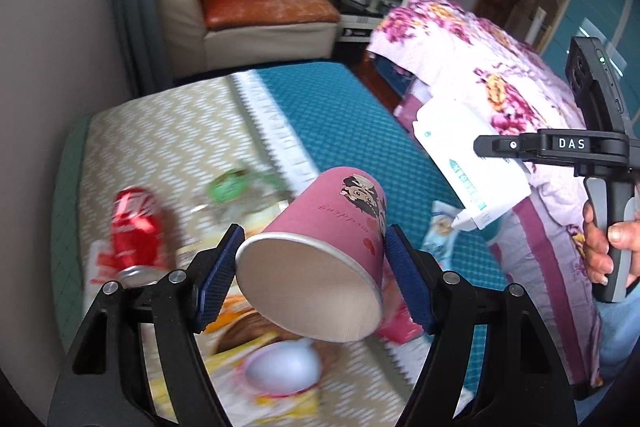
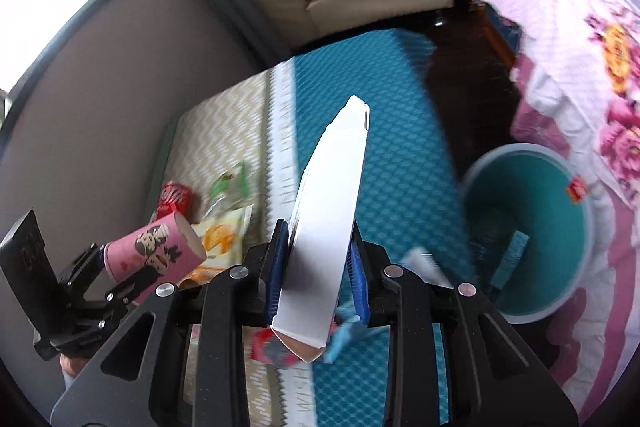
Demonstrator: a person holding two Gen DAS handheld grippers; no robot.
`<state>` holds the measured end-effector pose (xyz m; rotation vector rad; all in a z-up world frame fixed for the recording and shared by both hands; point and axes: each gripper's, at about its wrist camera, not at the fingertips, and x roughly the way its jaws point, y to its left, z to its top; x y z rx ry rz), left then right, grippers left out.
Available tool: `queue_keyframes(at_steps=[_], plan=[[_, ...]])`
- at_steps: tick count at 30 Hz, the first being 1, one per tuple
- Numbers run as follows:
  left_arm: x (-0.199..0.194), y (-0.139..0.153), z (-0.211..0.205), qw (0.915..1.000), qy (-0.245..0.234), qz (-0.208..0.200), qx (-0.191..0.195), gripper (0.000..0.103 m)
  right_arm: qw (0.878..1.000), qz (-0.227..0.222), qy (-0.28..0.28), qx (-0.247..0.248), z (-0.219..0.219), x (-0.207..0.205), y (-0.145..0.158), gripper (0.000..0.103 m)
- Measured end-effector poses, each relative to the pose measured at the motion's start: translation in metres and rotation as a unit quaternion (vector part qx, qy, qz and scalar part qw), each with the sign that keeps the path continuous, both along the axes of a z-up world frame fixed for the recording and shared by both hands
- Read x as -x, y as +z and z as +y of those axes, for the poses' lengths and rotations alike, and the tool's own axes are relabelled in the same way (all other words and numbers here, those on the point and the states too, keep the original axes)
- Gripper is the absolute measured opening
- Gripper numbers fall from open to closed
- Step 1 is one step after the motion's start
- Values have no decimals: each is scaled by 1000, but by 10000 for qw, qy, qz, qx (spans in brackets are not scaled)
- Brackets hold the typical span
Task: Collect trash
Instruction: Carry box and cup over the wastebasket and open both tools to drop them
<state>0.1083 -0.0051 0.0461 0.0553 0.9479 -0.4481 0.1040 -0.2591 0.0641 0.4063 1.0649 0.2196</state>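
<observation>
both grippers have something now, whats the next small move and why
Probably carry the right gripper over to the teal bin and let go there. Its jaws are already clamped on the flattened white box, and the bin stands open just to the right. The left gripper, holding the pink paper cup, can follow.

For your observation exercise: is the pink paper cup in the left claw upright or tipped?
Tipped. The pink paper cup lies nearly sideways between the left claw's blue pads, open mouth toward the camera; it looks empty.
</observation>
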Motion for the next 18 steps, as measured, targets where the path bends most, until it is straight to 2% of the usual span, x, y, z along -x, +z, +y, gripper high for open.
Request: queue_keyframes(at_steps=[2, 8, 13, 18], plan=[[-3, 0, -22, 9999, -139, 7, -22, 73, 9996, -98, -227, 165, -19, 5, 1, 27], [-15, -6, -97, 9979, -633, 94, -113, 73, 9955, -207, -925, 94, -92, 26, -8, 27], [-20, -19, -160, 9940, -1027, 204, -319, 73, 9904, -159, -1356, 206, -138, 43, -22, 27], [-22, -30, -213, 9899, -1306, 238, -498, 73, 9860, -55, -1663, 102, -180, 58, -40, 27]])
